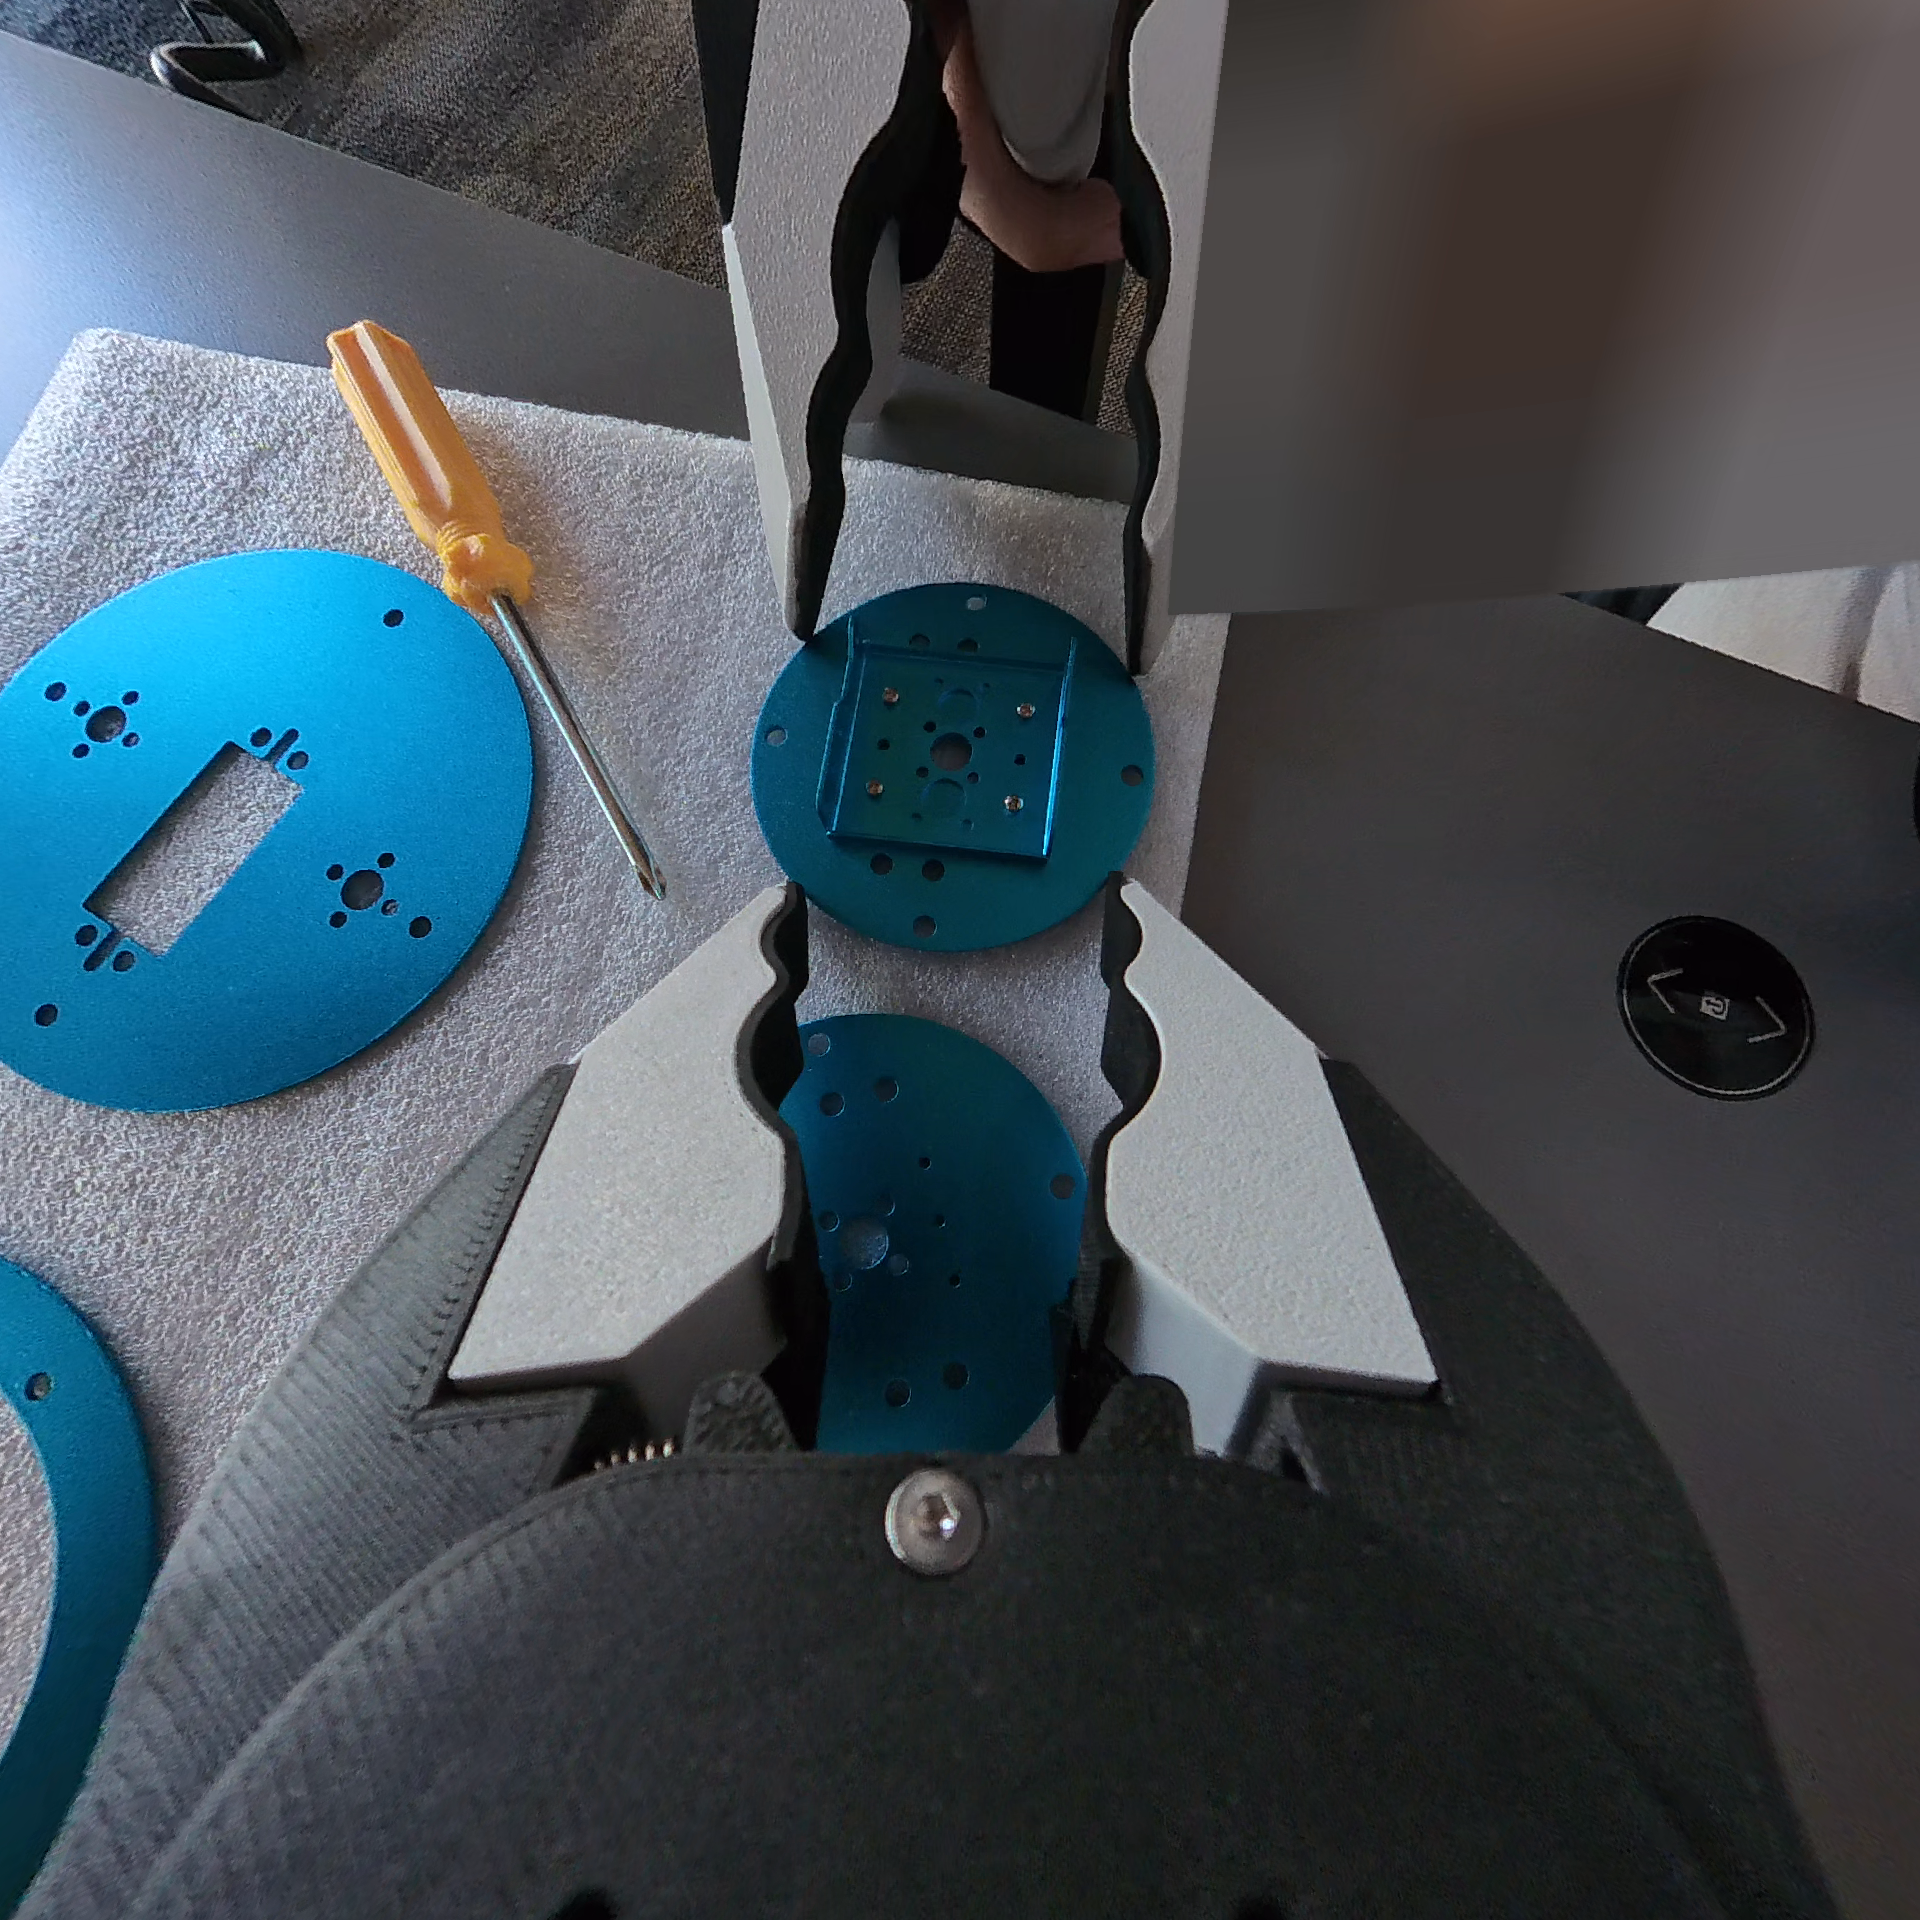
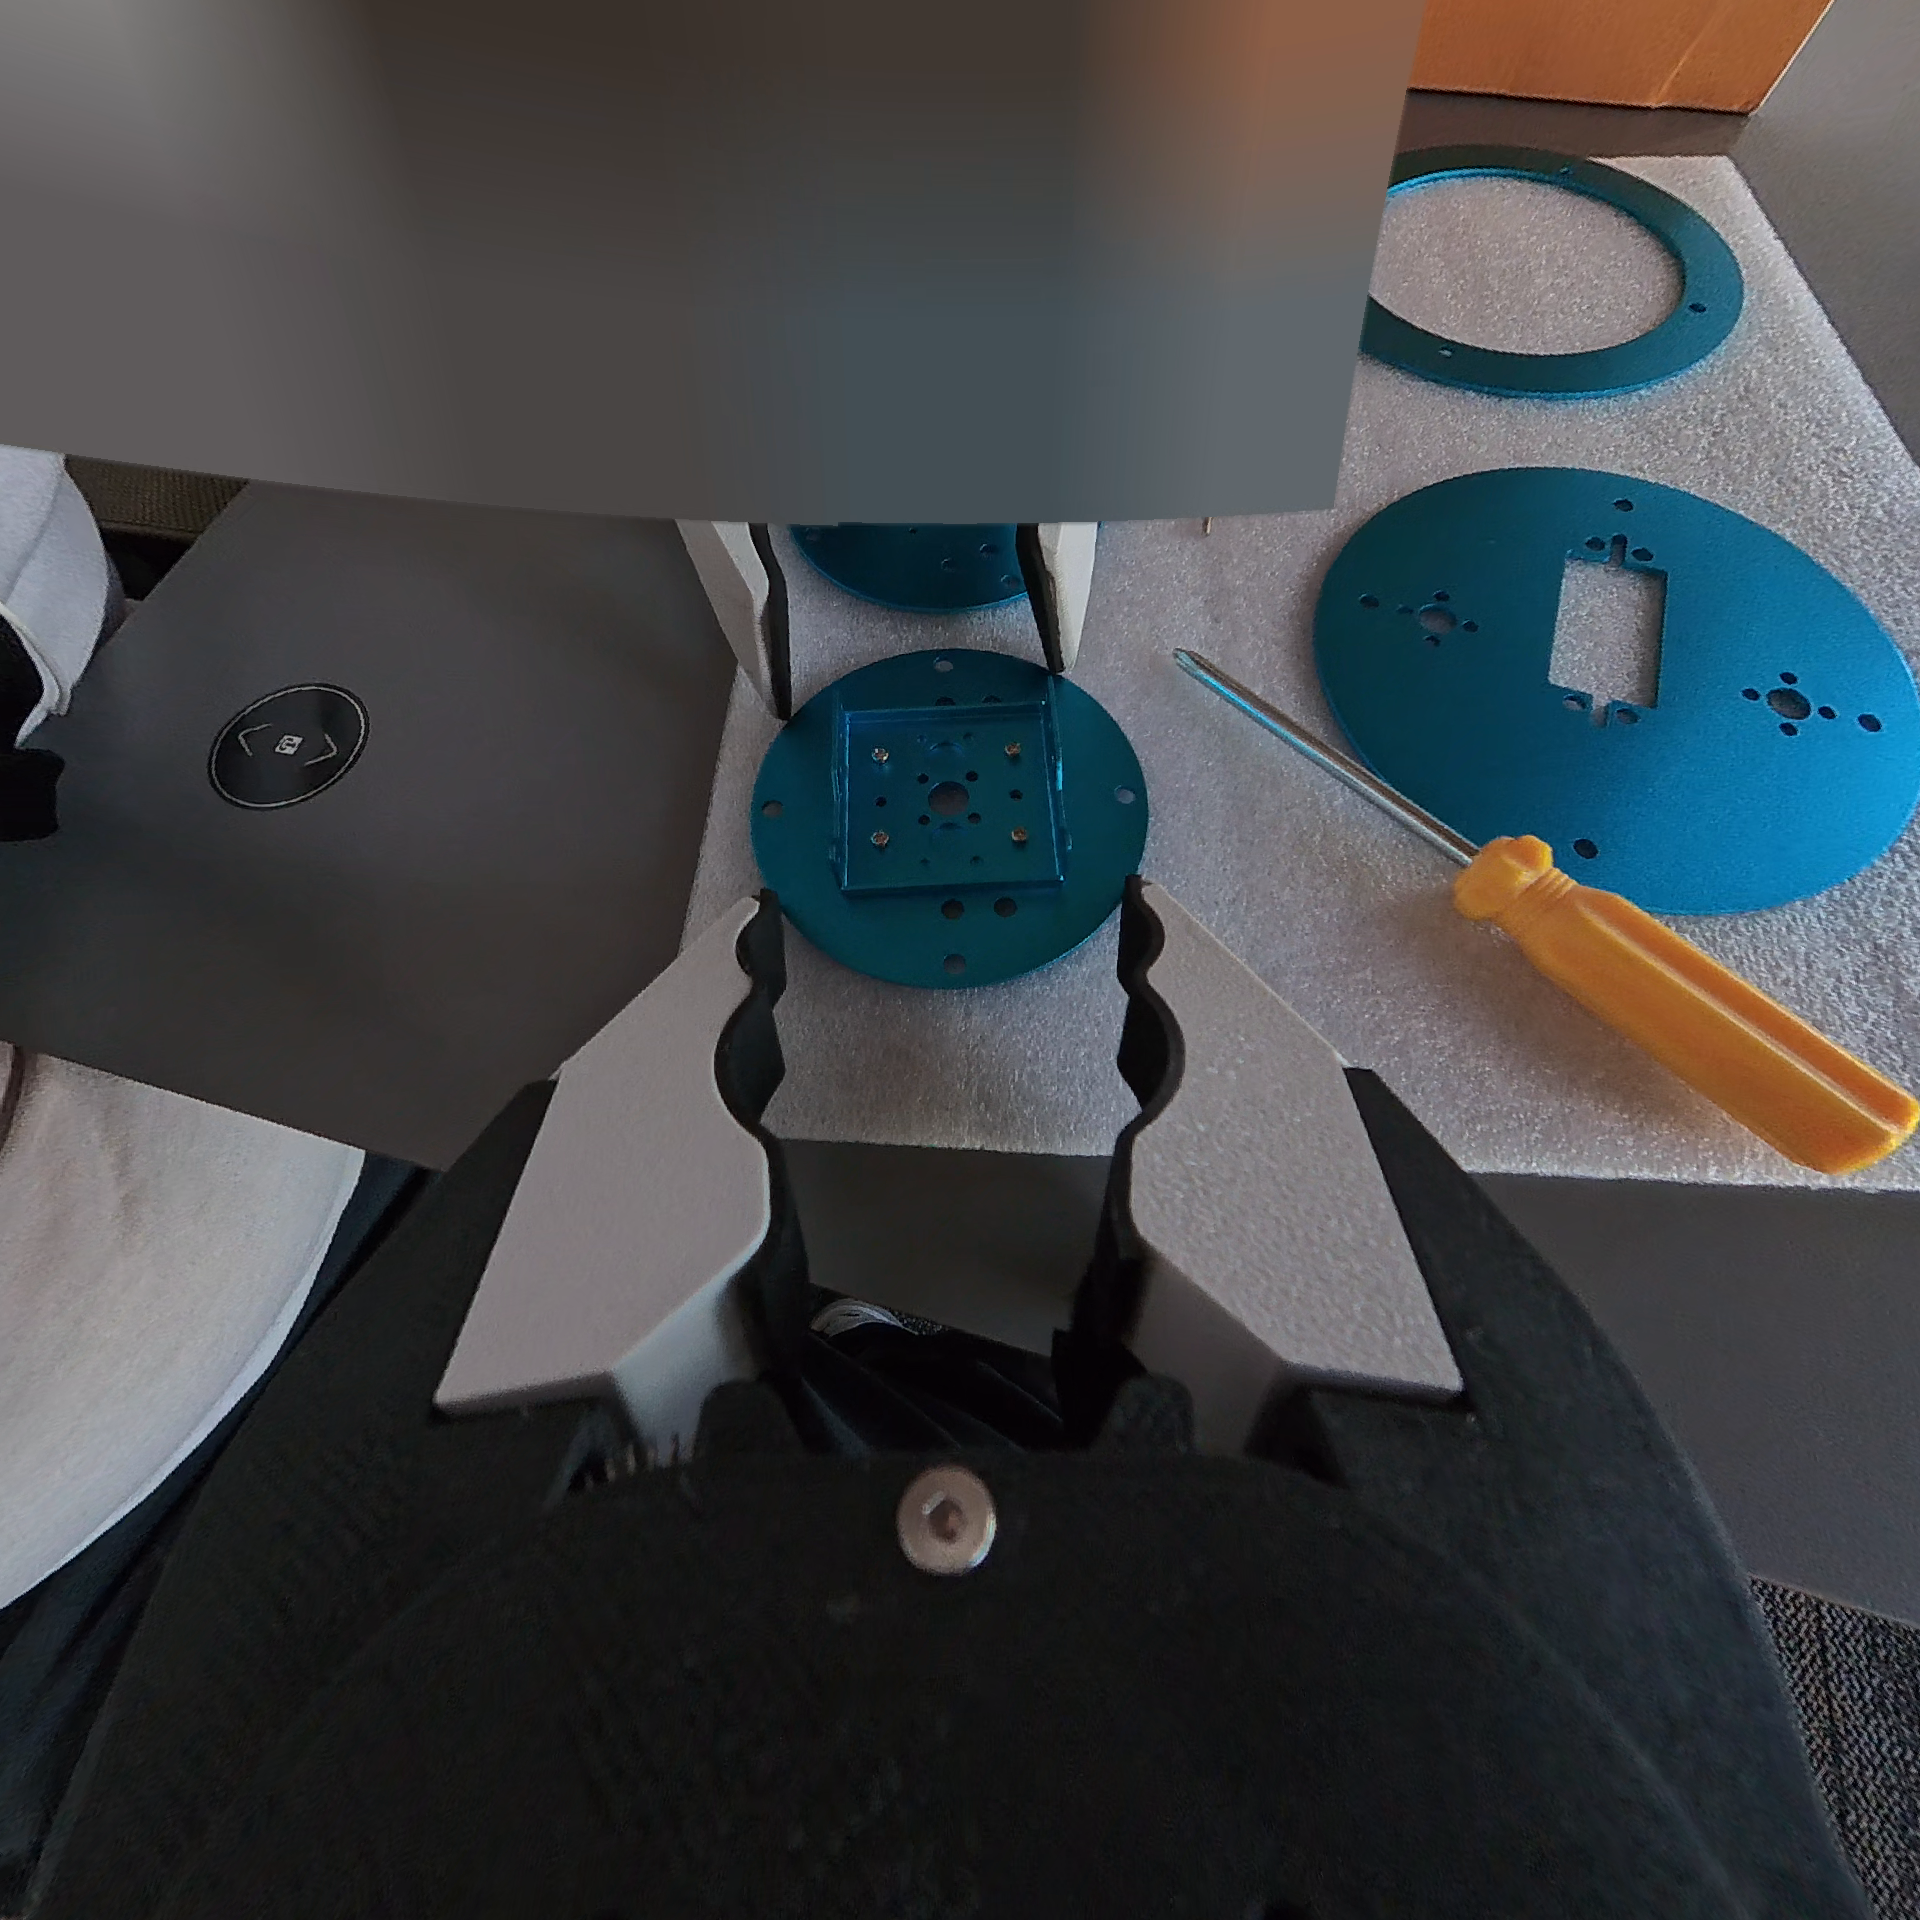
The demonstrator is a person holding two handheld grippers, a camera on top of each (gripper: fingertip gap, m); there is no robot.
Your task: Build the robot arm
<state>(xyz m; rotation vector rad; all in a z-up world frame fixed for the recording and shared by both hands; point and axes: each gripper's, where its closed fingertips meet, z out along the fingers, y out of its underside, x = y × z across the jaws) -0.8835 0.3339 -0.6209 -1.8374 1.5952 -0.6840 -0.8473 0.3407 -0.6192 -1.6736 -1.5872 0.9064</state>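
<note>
Looking at a small blue disc [image 1: 1101,821] of matte metal, lying flat on the white foam mat [image 1: 644,499] and drilled with many round holes of different sizes. Carrying on its middle a square bracket [image 1: 940,753] of the same blue, with low raised walls and four brass-coloured screw heads near the corners.

Holding the left gripper [image 1: 954,899] with fingers spread wide, gripping nothing, with the tips at the near edge of the disc, one on each side. Holding the right gripper [image 1: 971,639] opposite, also spread wide and gripping nothing, with the tips at the far edge of the same disc. Not being able to tell whether any fingertip is touching the metal or only standing just beside it.

Seeing a second small blue disc [image 1: 925,1247] only partly, through the gap between the left gripper's fingers, with both sides hidden under them. Finding a large blue disc [image 1: 416,748] with a rectangular cut-out, cut off at the picture edge in the left wrist view, and a blue ring [image 1: 62,1507] showing there only as an arc. Noticing a screwdriver [image 1: 436,468] with a yellow handle just beside the large disc and apart from the small one. Making out a round black inlay [image 1: 1714,1006] in the dark table [image 1: 1507,831].
</note>
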